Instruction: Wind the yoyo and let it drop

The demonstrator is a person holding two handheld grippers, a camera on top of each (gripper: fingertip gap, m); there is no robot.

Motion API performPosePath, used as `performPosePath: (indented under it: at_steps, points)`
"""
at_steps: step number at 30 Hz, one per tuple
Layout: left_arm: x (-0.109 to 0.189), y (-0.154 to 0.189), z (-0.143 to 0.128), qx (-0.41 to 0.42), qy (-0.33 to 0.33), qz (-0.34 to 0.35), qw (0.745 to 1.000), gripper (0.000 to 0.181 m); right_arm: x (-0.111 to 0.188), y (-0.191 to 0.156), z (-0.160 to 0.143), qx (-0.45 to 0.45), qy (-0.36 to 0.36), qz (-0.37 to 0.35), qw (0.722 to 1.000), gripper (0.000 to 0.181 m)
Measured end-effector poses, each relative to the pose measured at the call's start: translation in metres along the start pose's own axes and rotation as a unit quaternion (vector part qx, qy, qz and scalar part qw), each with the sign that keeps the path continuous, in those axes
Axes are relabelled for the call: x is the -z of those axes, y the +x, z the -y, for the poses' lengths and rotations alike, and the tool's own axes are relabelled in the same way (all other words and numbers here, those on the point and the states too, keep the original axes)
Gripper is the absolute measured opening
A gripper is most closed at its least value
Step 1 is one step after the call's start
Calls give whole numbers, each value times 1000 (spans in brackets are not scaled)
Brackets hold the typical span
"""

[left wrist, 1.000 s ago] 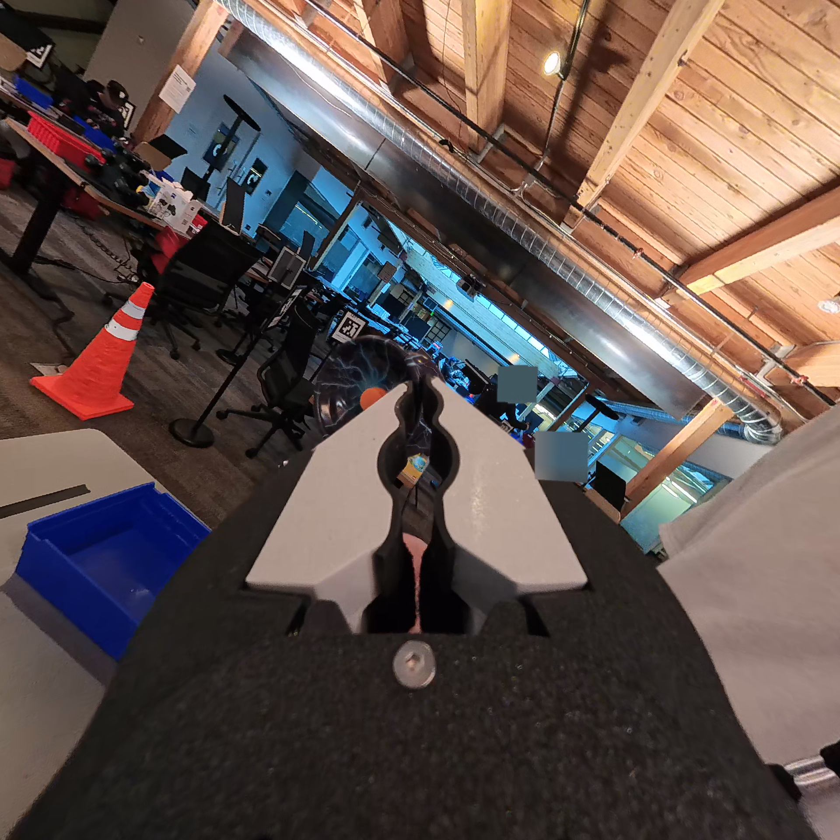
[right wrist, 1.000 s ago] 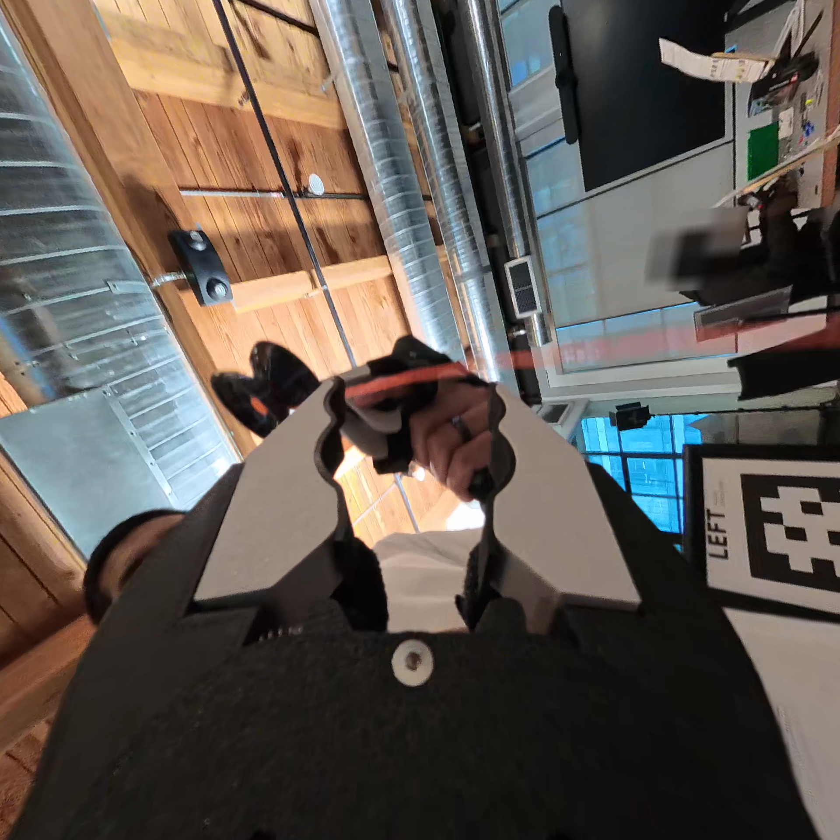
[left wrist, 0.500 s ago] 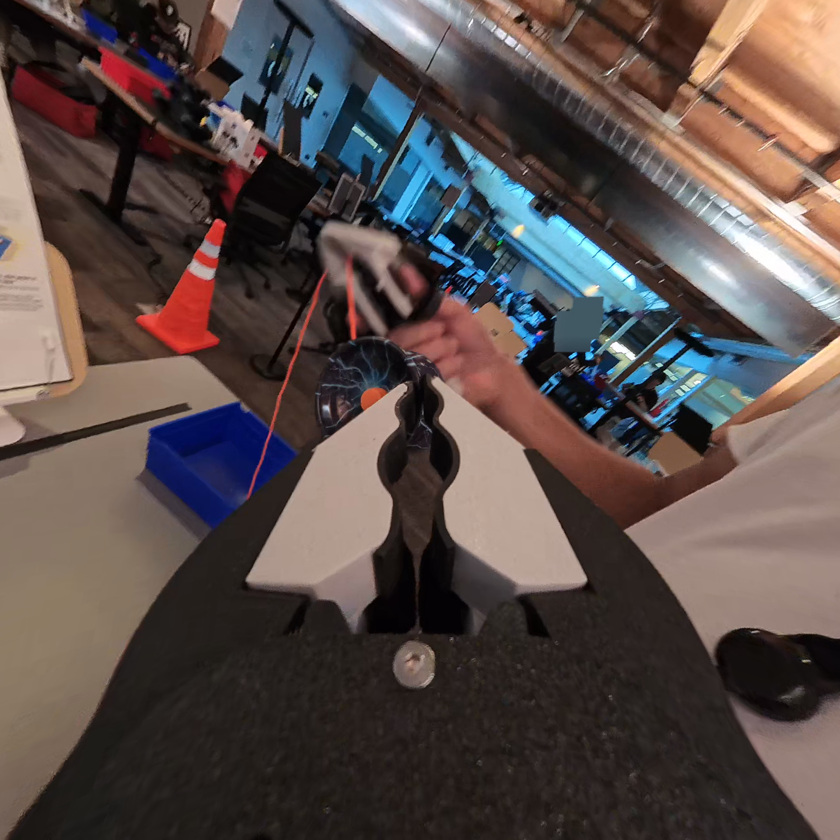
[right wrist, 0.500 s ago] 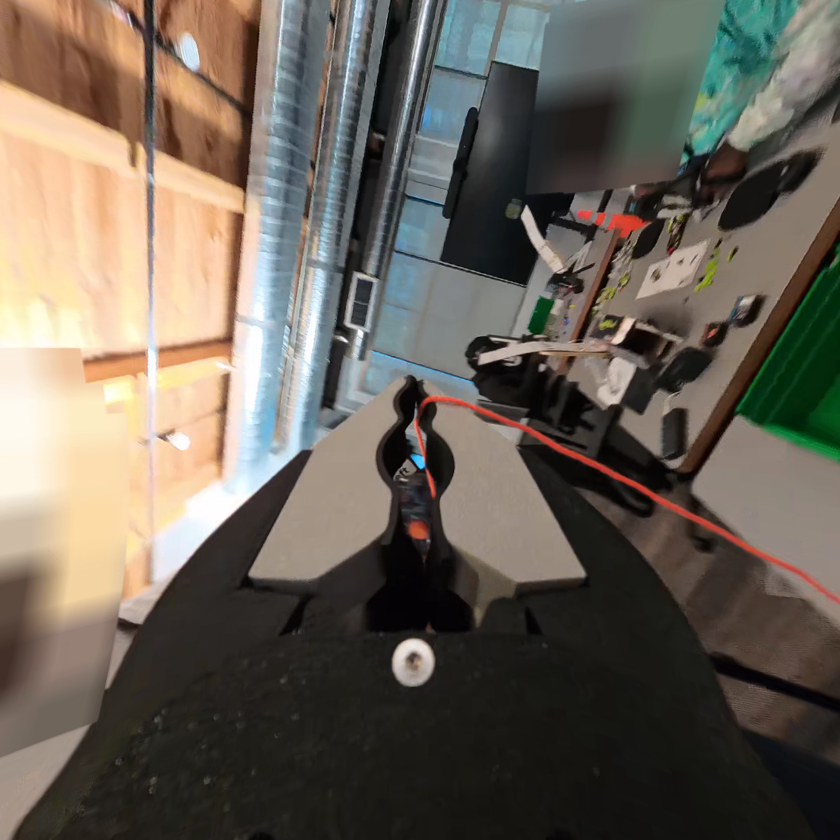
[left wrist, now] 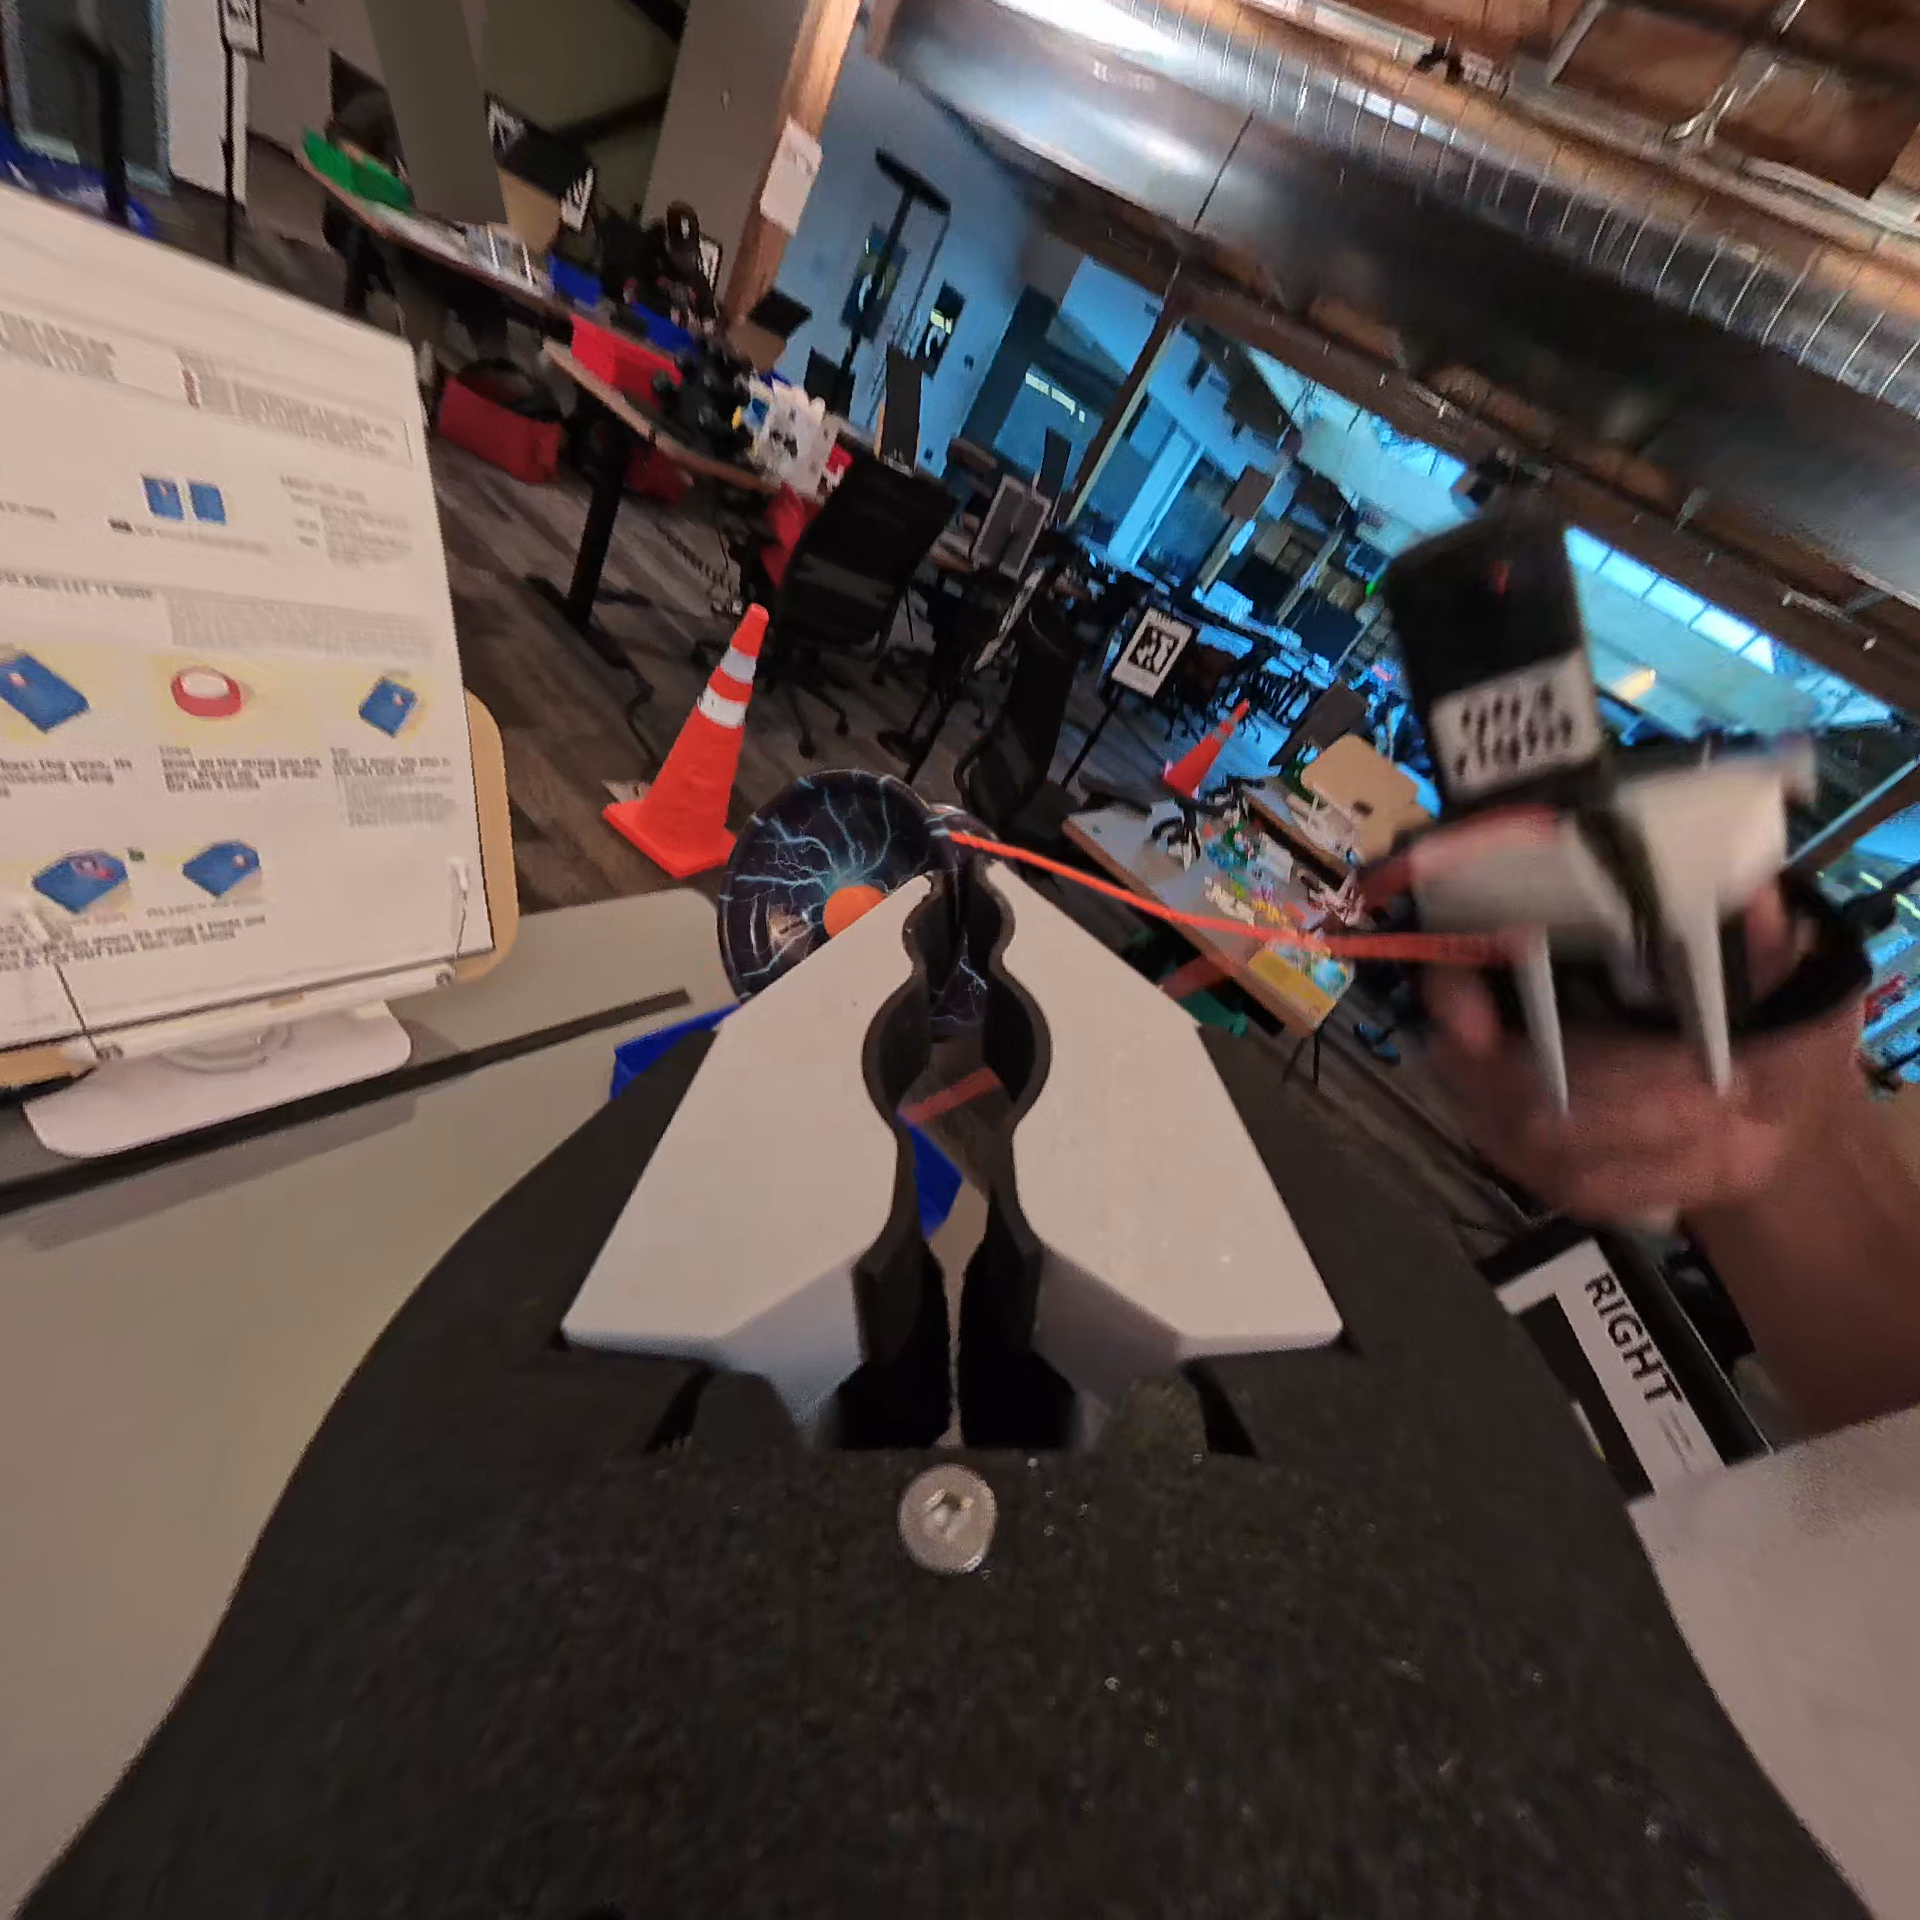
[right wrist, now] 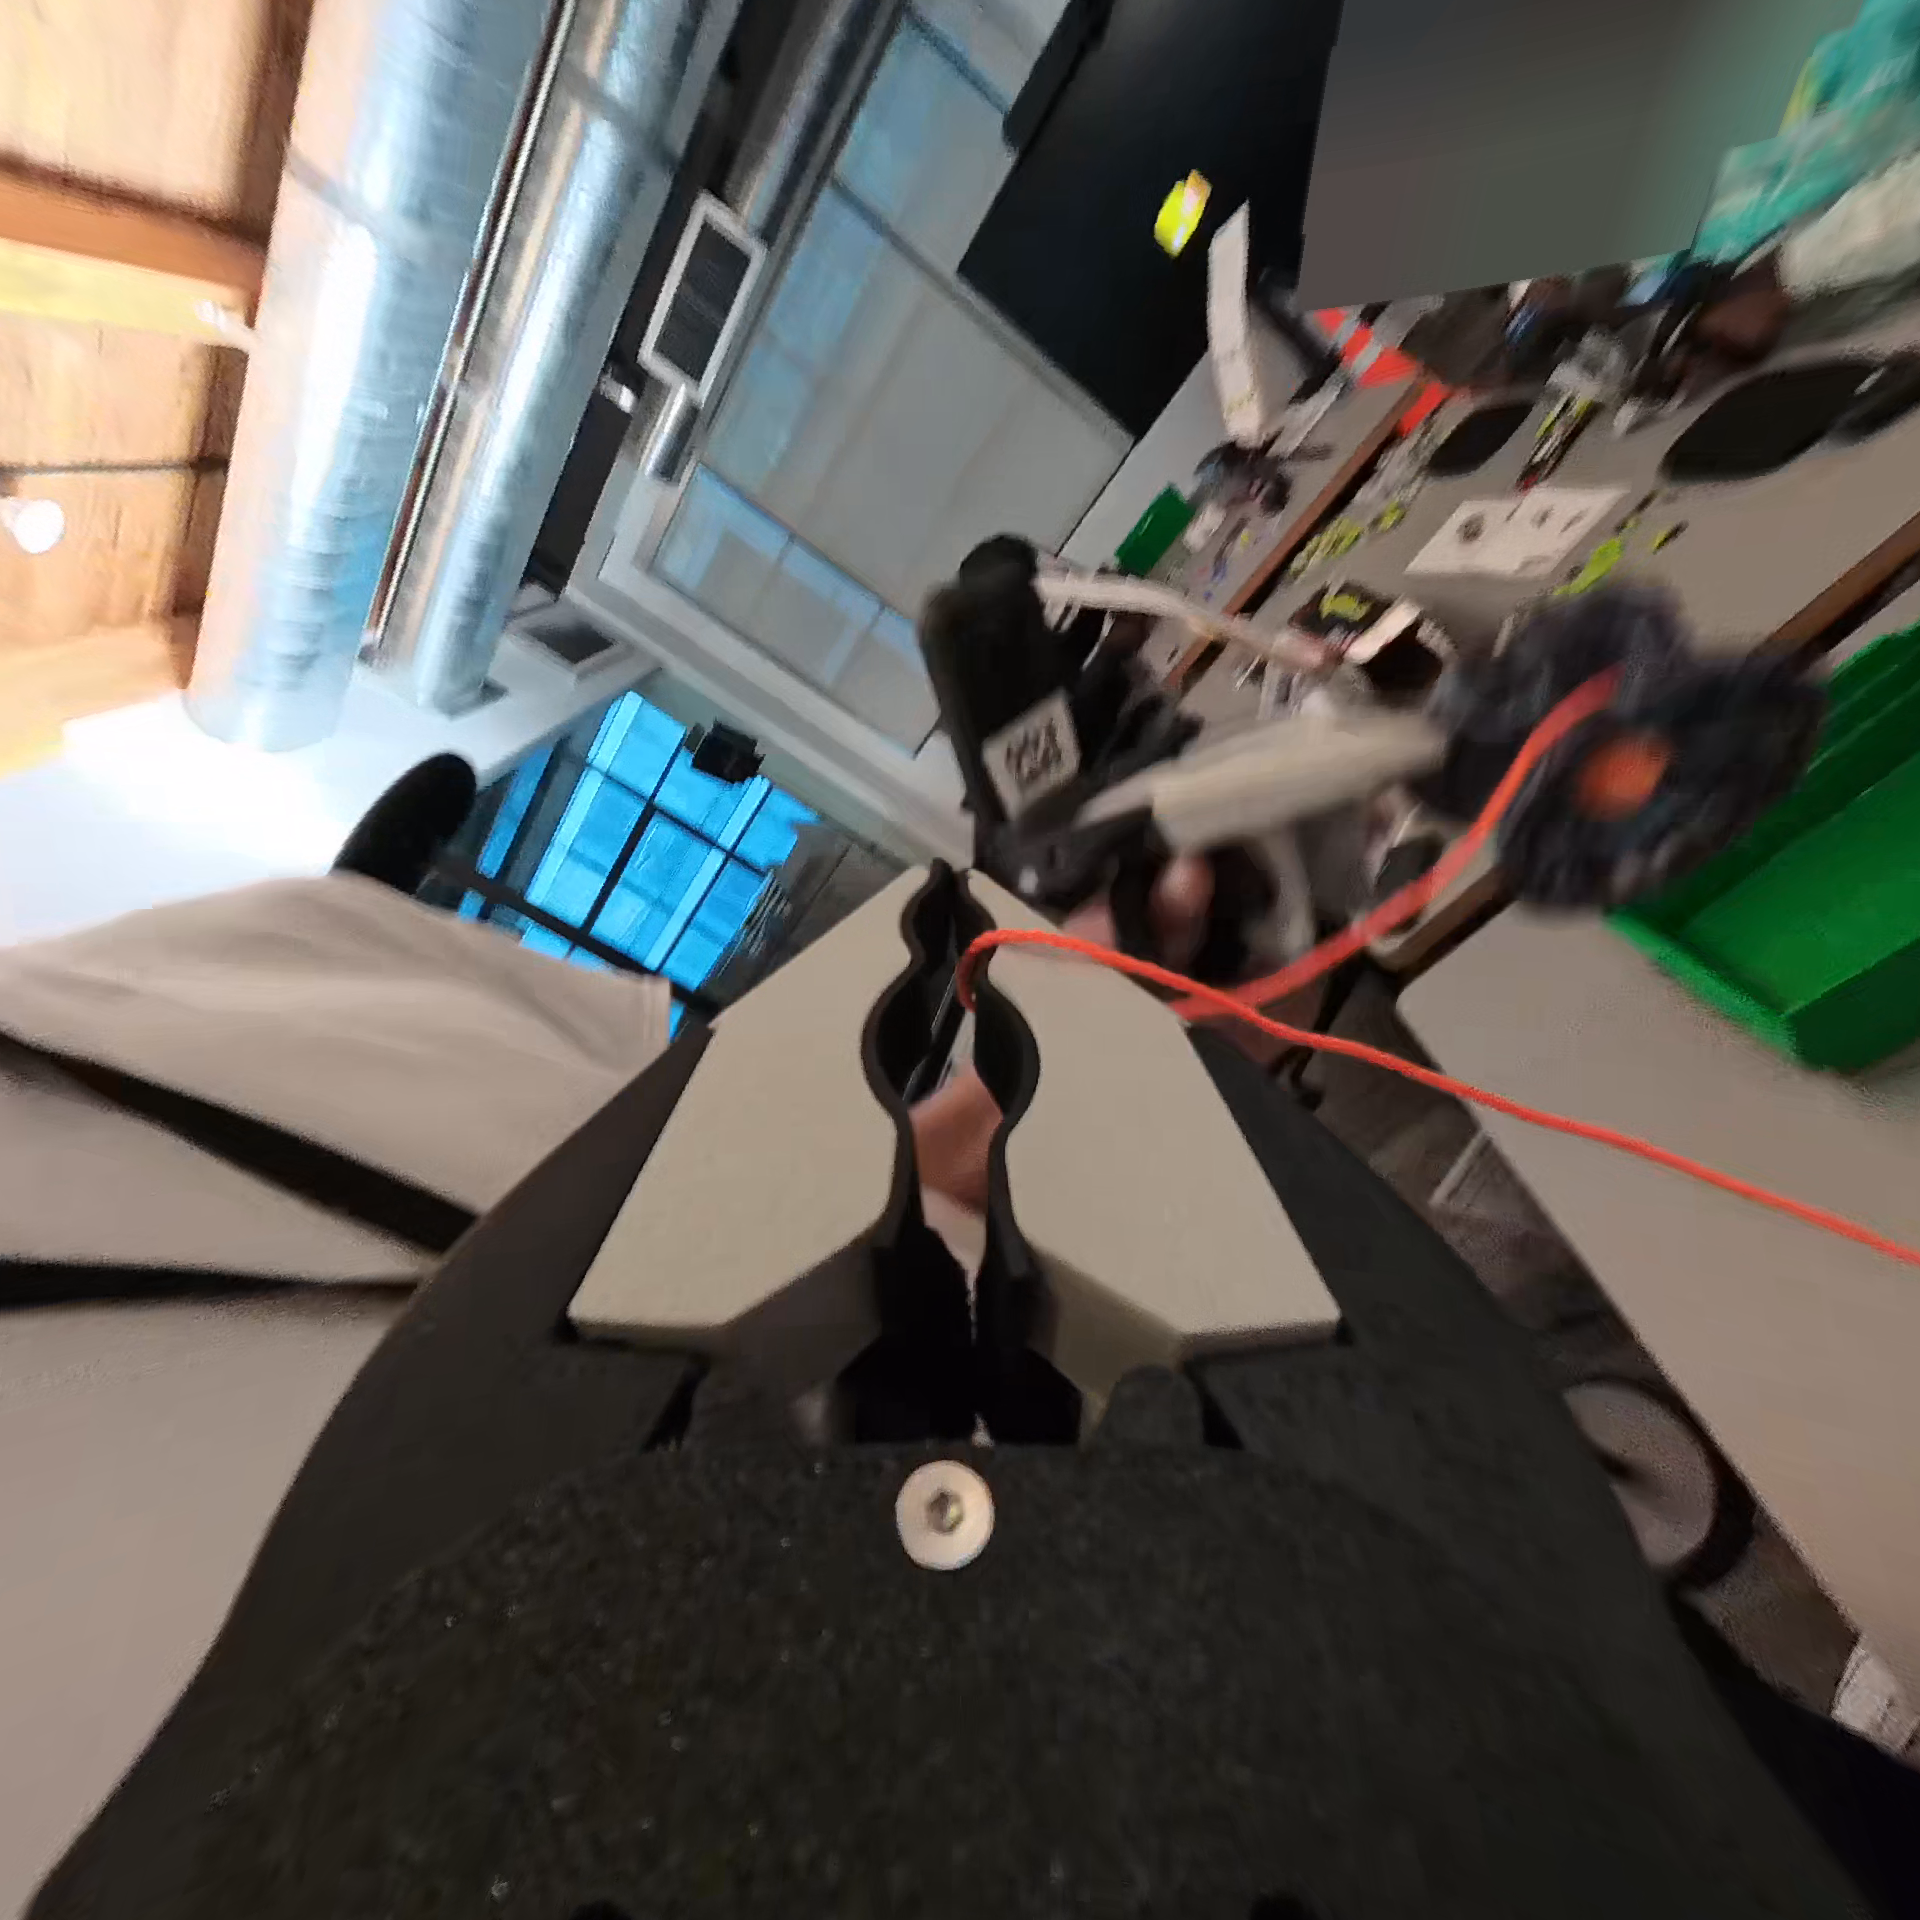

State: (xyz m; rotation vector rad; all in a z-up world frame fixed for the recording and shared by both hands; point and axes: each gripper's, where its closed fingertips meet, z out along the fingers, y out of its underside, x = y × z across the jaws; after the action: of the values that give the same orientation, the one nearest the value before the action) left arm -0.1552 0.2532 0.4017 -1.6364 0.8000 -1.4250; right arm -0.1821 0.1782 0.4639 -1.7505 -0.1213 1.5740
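My left gripper (left wrist: 951, 894) is shut on the yoyo (left wrist: 821, 883), a dark disc with blue lightning marks and an orange hub, held at the fingertips above the table. An orange string (left wrist: 1143, 904) runs from the yoyo's groove to the right. My right gripper (right wrist: 951, 883) is shut on that string (right wrist: 1351, 1049). In the left wrist view the right gripper (left wrist: 1621, 935) is blurred at the right, in a hand. In the right wrist view the left gripper (right wrist: 1226, 790) and the blurred yoyo (right wrist: 1621, 769) are ahead to the right.
A grey table (left wrist: 208, 1299) lies below, with a blue bin (left wrist: 665, 1049) behind my left fingers and an instruction sheet on a stand (left wrist: 208, 644) at the left. An orange cone (left wrist: 707, 748) stands on the floor beyond. A green bin (right wrist: 1787, 935) is at the right. Tip to tip, the grippers are about 10 centimeters apart.
My right gripper has swung from above and behind the yoyo down to its right, drawing the string out sideways. My left gripper has tilted down and turned left, still holding the yoyo.
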Motion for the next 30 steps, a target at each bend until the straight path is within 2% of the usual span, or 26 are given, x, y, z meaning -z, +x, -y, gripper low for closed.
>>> performPosePath:
  at_steps: [4, 6, 8, 13, 16, 18, 21, 26, 30]
  points:
    - [-5, 8, 32, 19, 49, -36, 998, 0, -13, 26, -70, -47, -67, -10, 997, 0]
    - [-9, 20, 40, 35, 58, -71, 995, 0, -19, 45, -84, -79, -64, -12, 995, 0]
    - [-9, 35, 46, 61, 69, -109, 990, 0, -23, 58, -84, -125, -46, 16, 991, 0]
    - [4, 72, 55, 135, 87, -206, 965, 0, -20, 98, -48, -174, 38, 35, 983, 0]
    - [15, 89, 47, 130, 72, -231, 962, 0, -6, 118, -12, -148, 71, 12, 986, 0]
    - [24, 93, 37, 105, 57, -227, 967, 0, 8, 116, 18, -128, 86, 17, 988, 0]
    - [30, 85, 17, 62, 27, -193, 979, 0, 19, 98, 52, -66, 71, 2, 995, 0]
    - [21, 50, -11, -54, -36, -81, 995, 0, 15, 61, 78, 45, 28, -66, 996, 0]
    - [7, 23, -4, -115, -36, 8, 993, 0, 3, 14, 76, 89, 23, -44, 995, 0]
